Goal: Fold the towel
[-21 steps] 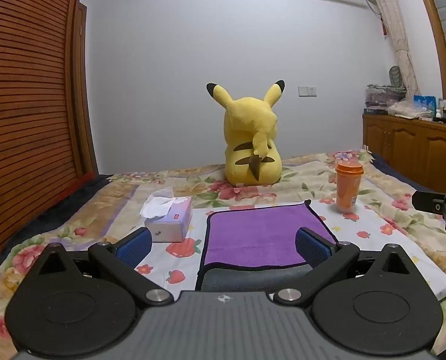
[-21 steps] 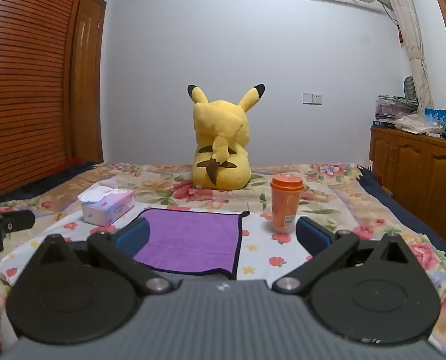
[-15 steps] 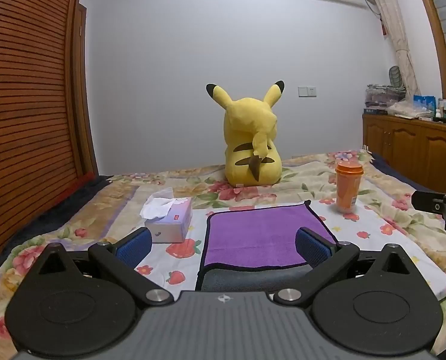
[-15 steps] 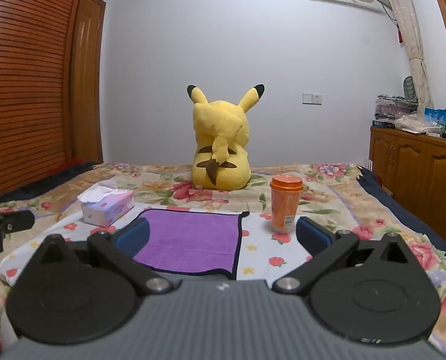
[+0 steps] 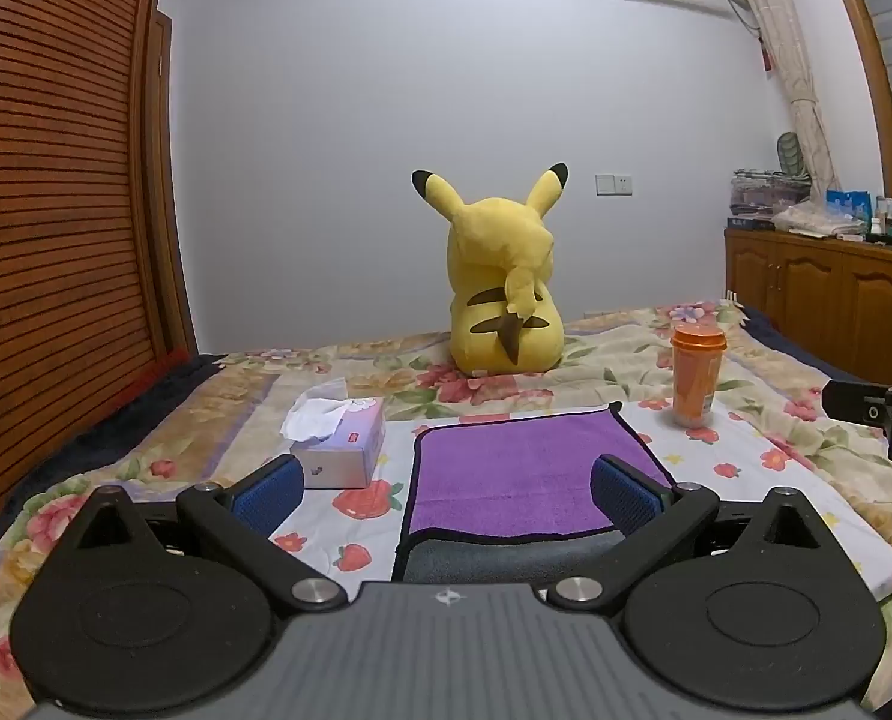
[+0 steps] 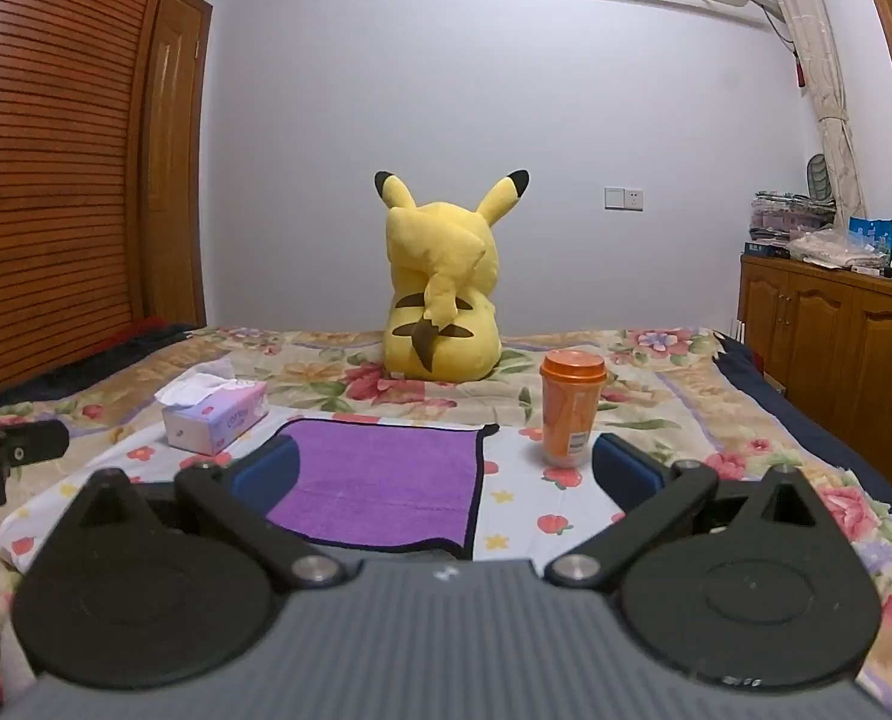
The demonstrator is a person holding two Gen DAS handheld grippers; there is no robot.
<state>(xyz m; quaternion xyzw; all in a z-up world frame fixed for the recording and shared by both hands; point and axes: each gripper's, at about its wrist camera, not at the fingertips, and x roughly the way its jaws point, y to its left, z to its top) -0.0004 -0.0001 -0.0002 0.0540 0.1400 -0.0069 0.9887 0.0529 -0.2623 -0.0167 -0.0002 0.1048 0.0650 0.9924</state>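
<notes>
Okay, I hold both grippers, left (image 5: 446, 489) and right (image 6: 446, 468), wide open and empty; beside the plush purple towel (image 5: 530, 474), the tissue box (image 5: 341, 444) sprouts white tissue

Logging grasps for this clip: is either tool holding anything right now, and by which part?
Nothing held. Left tool and right tool are both open above the purple towel.

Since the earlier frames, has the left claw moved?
No. The left claw frames the purple towel and tissue box just as before.
</notes>
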